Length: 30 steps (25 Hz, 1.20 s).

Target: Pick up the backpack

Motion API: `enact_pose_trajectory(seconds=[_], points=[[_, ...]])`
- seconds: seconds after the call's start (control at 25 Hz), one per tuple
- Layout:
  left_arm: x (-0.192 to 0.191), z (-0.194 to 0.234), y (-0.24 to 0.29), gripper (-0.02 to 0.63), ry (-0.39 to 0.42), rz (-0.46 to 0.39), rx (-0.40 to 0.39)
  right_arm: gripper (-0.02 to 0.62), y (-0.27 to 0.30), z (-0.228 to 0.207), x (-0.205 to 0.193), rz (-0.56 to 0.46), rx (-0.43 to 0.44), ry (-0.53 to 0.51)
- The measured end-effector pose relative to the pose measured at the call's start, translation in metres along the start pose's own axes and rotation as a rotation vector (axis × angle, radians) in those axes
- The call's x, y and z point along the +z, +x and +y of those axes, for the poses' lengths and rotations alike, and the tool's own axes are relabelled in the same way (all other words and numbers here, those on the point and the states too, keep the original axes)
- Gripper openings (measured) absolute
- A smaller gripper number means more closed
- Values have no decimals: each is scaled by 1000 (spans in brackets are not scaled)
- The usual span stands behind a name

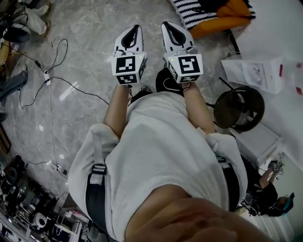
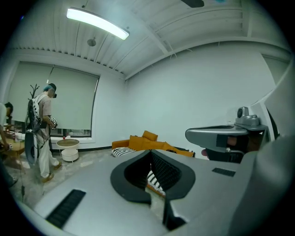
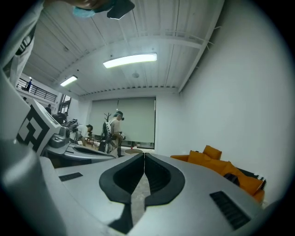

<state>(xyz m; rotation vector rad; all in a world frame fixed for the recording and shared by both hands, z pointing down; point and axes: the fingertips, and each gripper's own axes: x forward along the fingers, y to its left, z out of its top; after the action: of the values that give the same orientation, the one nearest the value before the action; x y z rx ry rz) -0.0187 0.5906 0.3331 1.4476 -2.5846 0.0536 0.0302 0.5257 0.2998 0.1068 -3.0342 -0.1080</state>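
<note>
Holding both claws out level over the grey floor (image 1: 85, 52), the person has nothing in either one. The left gripper (image 1: 136, 29) has its jaws pressed together on empty air, and the right gripper (image 1: 167, 26) is the same, as each gripper view shows.

No view shows a backpack plainly. The likeliest place is ahead and to the right, where orange cushions (image 1: 222, 21) lie beside a striped cloth (image 1: 191, 14) with a dark shape (image 1: 210, 4) on top. Whether that shape is the bag, I cannot tell. A round black stool (image 1: 239, 108) stands nearer, to the person's right.

A backpack is probably soft cloth that sags and folds when lifted, not slippery and not fragile. Its weight depends on what is inside, which cannot be judged from here. The best hold would be the carry loop at the top, or a shoulder strap near its upper seam, since a pinch on loose body cloth may slip or bunch. Both claws would need to open before reaching in, and one narrow strap suits a single claw well.
</note>
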Motion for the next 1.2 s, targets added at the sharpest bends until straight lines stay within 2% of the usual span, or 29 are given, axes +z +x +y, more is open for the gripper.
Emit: enact_pose_trajectory(seconds=[0.12, 0.28, 0.48, 0.68, 0.76, 0.96, 1.2], points=[[1, -4, 25, 12, 10, 27, -38, 38, 17, -21, -2, 6, -6, -7], [9, -5, 75, 12, 17, -8, -48, 38, 50, -52, 2, -11, 39, -47], [9, -9, 137, 12, 7, 19, -59, 38, 88, -99, -19, 39, 58, -11], [-11, -7, 224, 12, -20, 90, -65, 38, 139, -164, -43, 72, 6, 53], [-19, -18, 259, 12, -26, 124, -93, 38, 148, -197, -58, 96, -22, 66], [-29, -56, 339, 12, -10, 201, -185, 38, 157, -289, -87, 155, -131, 132], [-29, -118, 447, 12, 28, 243, -288, 39, 174, -397, -109, 183, -198, 99]])
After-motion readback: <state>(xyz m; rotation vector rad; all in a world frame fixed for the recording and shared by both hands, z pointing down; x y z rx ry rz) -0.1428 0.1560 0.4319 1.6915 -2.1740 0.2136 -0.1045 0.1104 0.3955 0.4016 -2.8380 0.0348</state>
